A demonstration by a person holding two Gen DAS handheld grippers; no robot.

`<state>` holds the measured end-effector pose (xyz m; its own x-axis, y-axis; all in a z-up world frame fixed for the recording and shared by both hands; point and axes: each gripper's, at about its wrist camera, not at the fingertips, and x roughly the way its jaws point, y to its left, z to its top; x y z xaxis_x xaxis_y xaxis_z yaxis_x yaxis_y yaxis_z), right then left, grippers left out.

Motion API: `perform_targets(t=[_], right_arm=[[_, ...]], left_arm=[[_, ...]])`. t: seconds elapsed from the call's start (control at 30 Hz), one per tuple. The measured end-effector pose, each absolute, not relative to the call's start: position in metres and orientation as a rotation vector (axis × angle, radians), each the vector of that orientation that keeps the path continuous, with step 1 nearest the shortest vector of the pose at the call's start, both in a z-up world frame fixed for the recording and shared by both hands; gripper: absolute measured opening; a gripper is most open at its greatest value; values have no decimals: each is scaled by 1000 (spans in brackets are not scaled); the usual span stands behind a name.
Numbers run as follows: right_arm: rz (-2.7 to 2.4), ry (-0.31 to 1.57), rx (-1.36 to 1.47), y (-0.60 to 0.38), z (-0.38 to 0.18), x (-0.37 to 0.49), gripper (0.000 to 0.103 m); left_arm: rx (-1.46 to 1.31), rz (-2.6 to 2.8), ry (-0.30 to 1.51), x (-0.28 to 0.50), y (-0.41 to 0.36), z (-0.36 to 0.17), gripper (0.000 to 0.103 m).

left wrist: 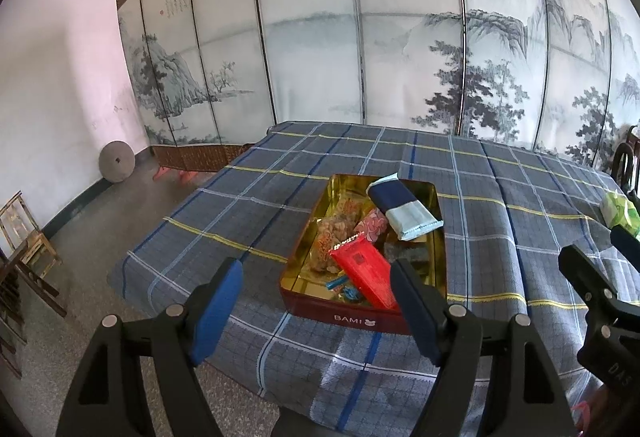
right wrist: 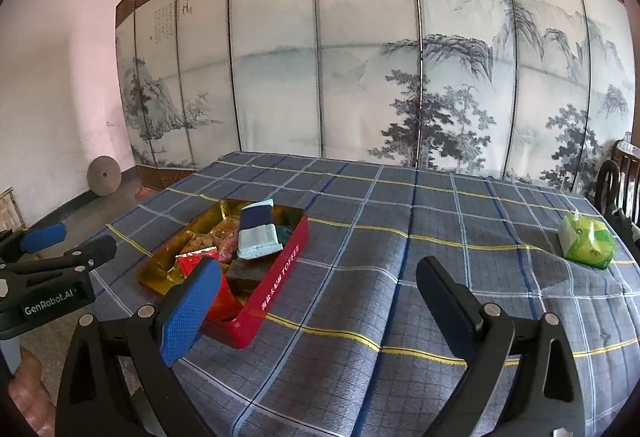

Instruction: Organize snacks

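Note:
A red tin (left wrist: 352, 317) (right wrist: 276, 285) with a gold inside sits on the checked tablecloth and holds several snacks. A navy and pale blue packet (left wrist: 404, 205) (right wrist: 258, 233) lies across the top of the pile, and a red packet (left wrist: 366, 269) (right wrist: 192, 261) leans at the near end. My left gripper (left wrist: 316, 297) hovers in front of the tin's near end, open, with nothing between its fingers. My right gripper (right wrist: 320, 301) is open and empty over the cloth to the right of the tin. The left gripper (right wrist: 40, 237) also shows at the left edge of the right wrist view.
A green and white tissue pack (right wrist: 586, 243) (left wrist: 618, 211) lies near the table's right edge. A painted folding screen (right wrist: 360, 57) stands behind the table. Dark wooden chairs (right wrist: 618, 181) stand at the right, wooden stools (left wrist: 28, 237) and a round stone (left wrist: 117, 162) on the floor at the left.

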<state>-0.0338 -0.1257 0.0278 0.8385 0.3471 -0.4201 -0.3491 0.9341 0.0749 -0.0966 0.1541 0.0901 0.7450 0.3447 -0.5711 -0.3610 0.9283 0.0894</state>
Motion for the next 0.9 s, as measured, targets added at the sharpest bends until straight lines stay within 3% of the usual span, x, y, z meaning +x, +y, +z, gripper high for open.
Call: perform_targets(t=[0.9], right_arm=[[359, 481, 9, -134, 17, -23, 97]], left_arm=[[-9, 377, 671, -83, 147, 77, 79]])
